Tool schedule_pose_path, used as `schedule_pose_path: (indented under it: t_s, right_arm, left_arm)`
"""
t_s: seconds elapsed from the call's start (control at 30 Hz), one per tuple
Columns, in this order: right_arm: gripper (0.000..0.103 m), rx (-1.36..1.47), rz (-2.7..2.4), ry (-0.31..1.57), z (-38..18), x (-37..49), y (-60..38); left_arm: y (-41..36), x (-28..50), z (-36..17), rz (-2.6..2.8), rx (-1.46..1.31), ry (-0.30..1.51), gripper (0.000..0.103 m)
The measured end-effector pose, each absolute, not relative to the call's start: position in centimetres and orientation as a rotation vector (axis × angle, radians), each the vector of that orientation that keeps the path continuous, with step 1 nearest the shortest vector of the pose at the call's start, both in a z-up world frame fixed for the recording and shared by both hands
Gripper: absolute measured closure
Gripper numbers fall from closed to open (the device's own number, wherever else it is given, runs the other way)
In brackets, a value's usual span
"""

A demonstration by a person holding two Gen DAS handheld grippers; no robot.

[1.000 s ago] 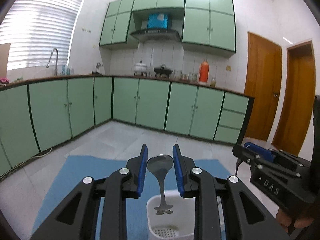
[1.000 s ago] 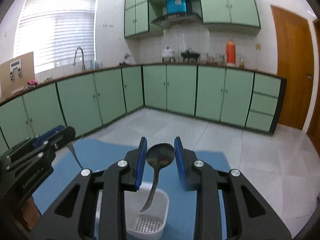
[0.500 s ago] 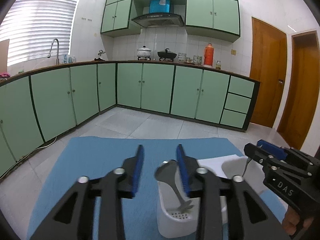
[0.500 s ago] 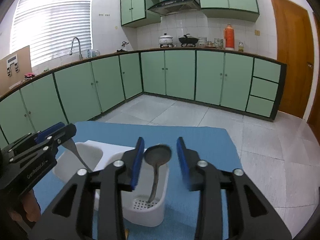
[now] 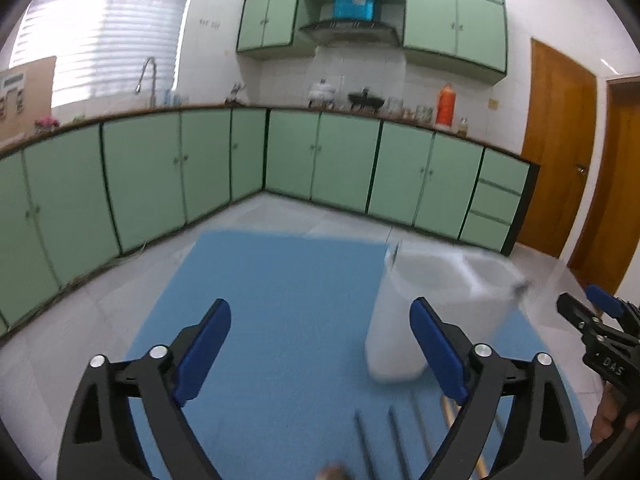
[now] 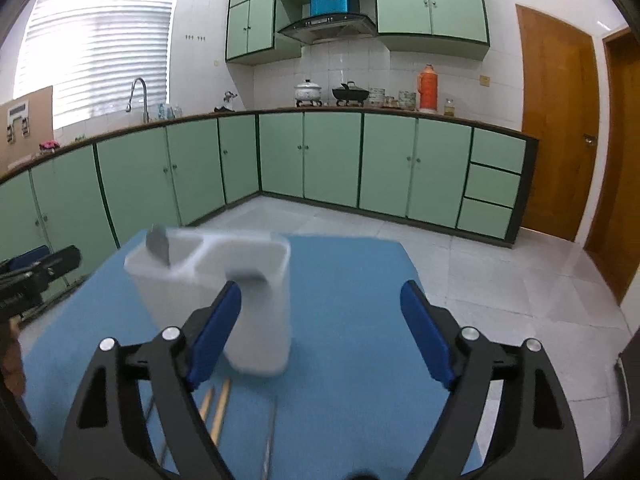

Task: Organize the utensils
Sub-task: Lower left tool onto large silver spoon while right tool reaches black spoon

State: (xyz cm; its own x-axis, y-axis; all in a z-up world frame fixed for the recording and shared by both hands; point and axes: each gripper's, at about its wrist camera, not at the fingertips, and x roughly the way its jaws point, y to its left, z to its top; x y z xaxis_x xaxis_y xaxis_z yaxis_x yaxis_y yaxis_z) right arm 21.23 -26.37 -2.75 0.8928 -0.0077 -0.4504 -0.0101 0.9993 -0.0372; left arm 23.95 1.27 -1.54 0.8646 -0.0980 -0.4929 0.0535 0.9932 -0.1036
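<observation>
Both grippers, left (image 5: 320, 354) and right (image 6: 320, 330), hang with jaws wide apart and empty, so we drop low over the chopsticks (image 6: 218, 412) lying on the blue mat (image 5: 280, 288) before the white holder (image 6: 224, 300).

Motion blurs the white holder (image 5: 424, 304); utensils (image 5: 384, 440) run off frame.

Home kitchen, green cabinets (image 6: 332, 160) along the walls, range hood (image 6: 328, 24), sink tap (image 6: 138, 96), cooking pots (image 6: 308, 90) on the counter
</observation>
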Motion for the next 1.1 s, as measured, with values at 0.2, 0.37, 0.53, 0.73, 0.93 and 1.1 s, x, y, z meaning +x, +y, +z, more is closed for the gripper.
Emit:
schedule_pose_path:
  t_s: [0.2,0.37,0.53,0.73,0.93,1.1]
  right_arm:
    - [0.022,-0.059,-0.05,0.542,-5.7,18.1,-26.8]
    - [0.022,-0.015,-0.074,0.593,-7.5,16.7,-27.7]
    - [0.022,-0.013,-0.083,0.617,-8.6,16.3,-28.1]
    - [0.022,0.0,-0.083,0.636,-9.4,16.5,-29.0]
    - [0.022,-0.003,-0.08,0.669,-10.4,17.0,-29.0]
    - [0.022,0.012,-0.095,0.729,-11.5,17.4,-30.0]
  left_arm:
    - [1.5,21.2,-5.7,-0.028,-0.046,0.677,0.012]
    - [0.8,20.6,-8.1,0.005,-0.032,0.763,0.012]
    - [-0.4,21.1,-9.8,0.012,-0.018,0.81,0.013]
    - [-0.3,21.7,-11.3,0.002,-0.019,0.86,0.024]
    - [-0.6,21.3,-11.4,-0.031,-0.016,0.864,0.041]
    - [-0.8,20.8,-11.3,-0.049,0.003,0.85,0.068]
